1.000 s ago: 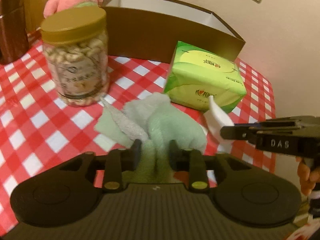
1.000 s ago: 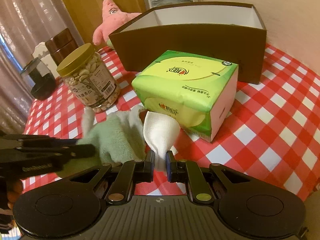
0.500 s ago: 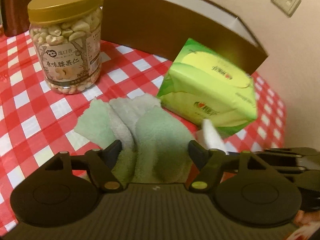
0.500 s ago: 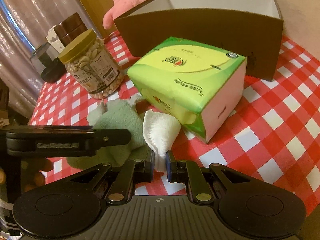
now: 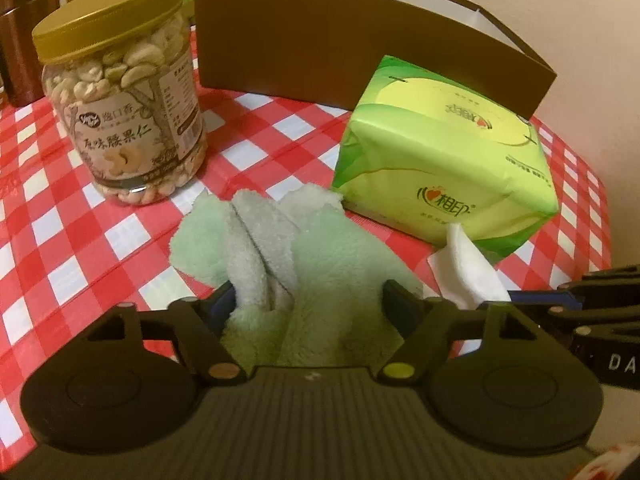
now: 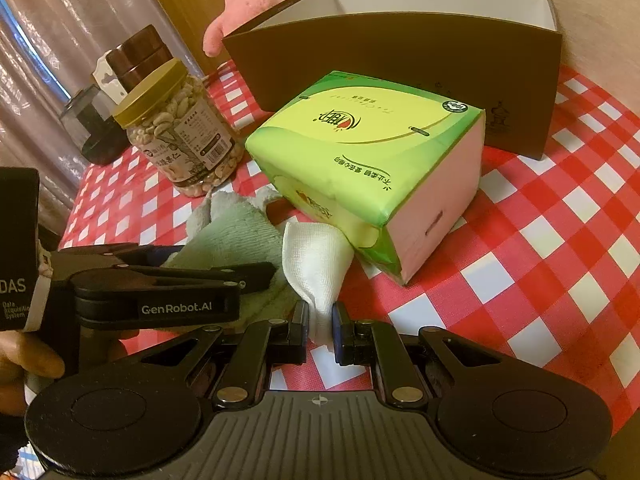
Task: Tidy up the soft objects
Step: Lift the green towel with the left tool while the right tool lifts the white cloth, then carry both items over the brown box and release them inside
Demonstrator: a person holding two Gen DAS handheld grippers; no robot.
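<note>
A crumpled pale green towel point(image 5: 320, 264) lies on the red checked tablecloth point(image 5: 80, 220) and also shows in the right wrist view point(image 6: 236, 236). My left gripper point(image 5: 308, 300) is open, its jaws wide on either side of the towel. A white tissue point(image 6: 316, 264) sticks out of the green tissue pack point(image 6: 368, 160). My right gripper point(image 6: 320, 320) is shut on the tissue's tip. The tissue point(image 5: 468, 268) and pack point(image 5: 444, 172) also show in the left wrist view.
A brown open box point(image 6: 400, 52) stands behind the pack. A cashew jar point(image 5: 120, 92) with a gold lid stands at left. A pink star plush point(image 6: 248, 8) sits behind the box. Dark jars point(image 6: 136, 56) stand at far left.
My left gripper has opened, released the green towel and dropped lower over it. My right gripper stays shut on the tissue and has moved a little closer to the pack.
</note>
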